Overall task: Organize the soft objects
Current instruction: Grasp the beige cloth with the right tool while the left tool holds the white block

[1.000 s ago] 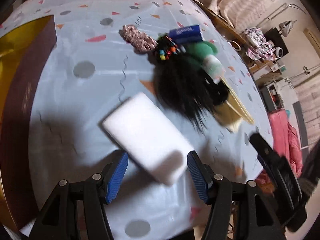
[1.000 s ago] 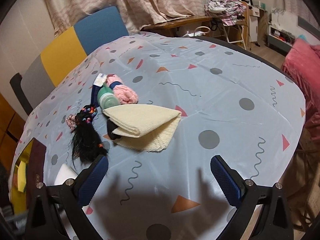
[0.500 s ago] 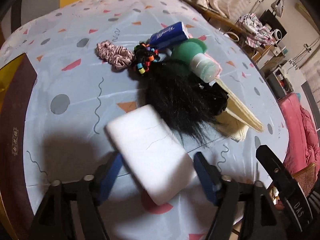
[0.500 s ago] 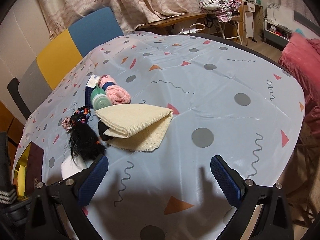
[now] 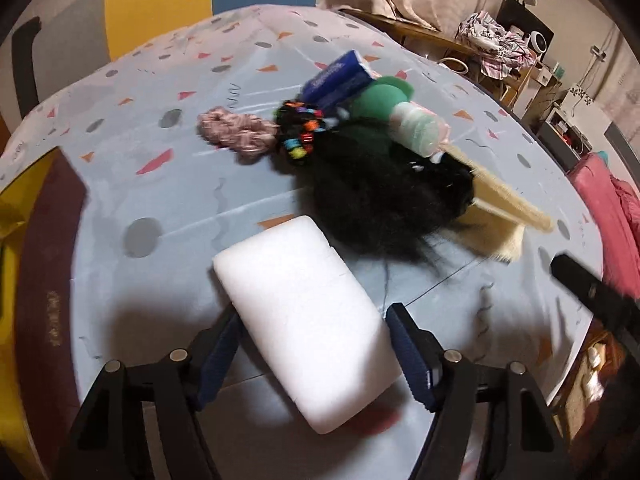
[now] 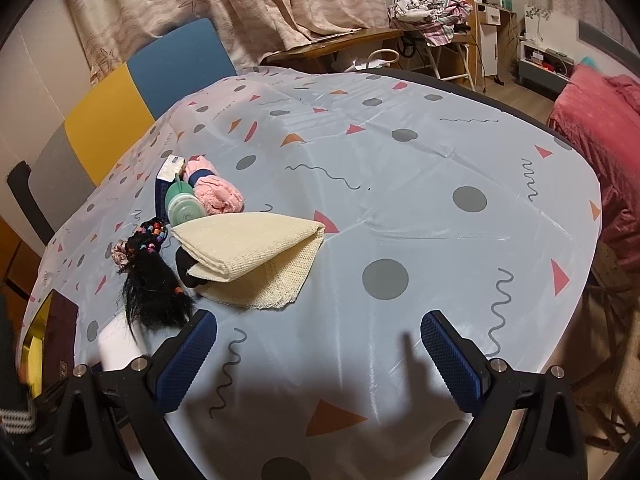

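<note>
Left hand-held gripper (image 5: 310,354) spread astride white sponge (image 5: 308,316), not yet pinching; centre pads on long sides, squeeze gently. Right hand-held gripper (image 6: 318,354) wide open, empty above surface (image 6: 400,184).

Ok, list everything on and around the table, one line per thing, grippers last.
white sponge block: 1, white, near table edge, between the left gripper's fingers
black hair piece: 1, black, just beyond the sponge block
beaded hair ties: 1 bunch, black with coloured beads, at the hair piece's far end
scrunchie: 1, dusty pink, left of the beaded ties
folded mesh cloth: 1, cream, right of the hair piece
green bottle: 1, green, behind the cloth
pink towel: 1, pink, beside the bottle
blue packet: 1, blue, farthest of the pile
box: 1, maroon and gold, left table edge
tablecloth: 1, pale blue, patterned
chair: 1, blue, yellow, grey, behind table
left gripper: 1, open around the sponge block
right gripper: 1, open, over bare tablecloth
</note>
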Available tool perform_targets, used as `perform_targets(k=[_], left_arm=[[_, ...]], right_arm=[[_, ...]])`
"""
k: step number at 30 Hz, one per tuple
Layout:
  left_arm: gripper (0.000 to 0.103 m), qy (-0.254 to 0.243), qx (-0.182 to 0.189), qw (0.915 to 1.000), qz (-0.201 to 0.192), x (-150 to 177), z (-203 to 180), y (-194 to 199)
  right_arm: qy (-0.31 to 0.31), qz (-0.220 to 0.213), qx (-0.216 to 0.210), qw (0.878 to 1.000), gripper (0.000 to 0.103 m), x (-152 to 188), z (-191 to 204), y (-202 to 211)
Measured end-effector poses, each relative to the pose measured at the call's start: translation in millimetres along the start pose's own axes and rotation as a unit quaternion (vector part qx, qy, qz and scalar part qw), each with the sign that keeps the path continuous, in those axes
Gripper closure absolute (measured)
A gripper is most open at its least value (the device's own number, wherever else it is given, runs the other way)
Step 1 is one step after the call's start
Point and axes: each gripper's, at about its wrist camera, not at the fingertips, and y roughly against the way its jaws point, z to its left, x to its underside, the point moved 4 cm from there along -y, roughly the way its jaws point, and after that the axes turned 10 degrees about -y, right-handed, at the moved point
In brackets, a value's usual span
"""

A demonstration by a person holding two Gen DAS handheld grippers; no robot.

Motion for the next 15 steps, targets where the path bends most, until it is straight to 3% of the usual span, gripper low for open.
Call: perform_targets(k=[5, 10, 15], left_arm=[[0.029, -0.001, -0.004, 0.9992, -0.039, 21, 22, 8], [0.029, -0.010, 0.011, 0.9971, -0.075, 32, 26, 15], [0.029, -0.015, 0.013, 0.9954, -0.094, 35, 25, 15]], right_arm=[[-0.004, 0.003, -0.022, 1.000, 0.000, -6, 1, -4], [-0.019, -0.012, -0.056, 0.998, 0.000, -32, 4, -9], [-0.010, 0.017, -0.070, 0.997, 0.000, -65, 19, -31]])
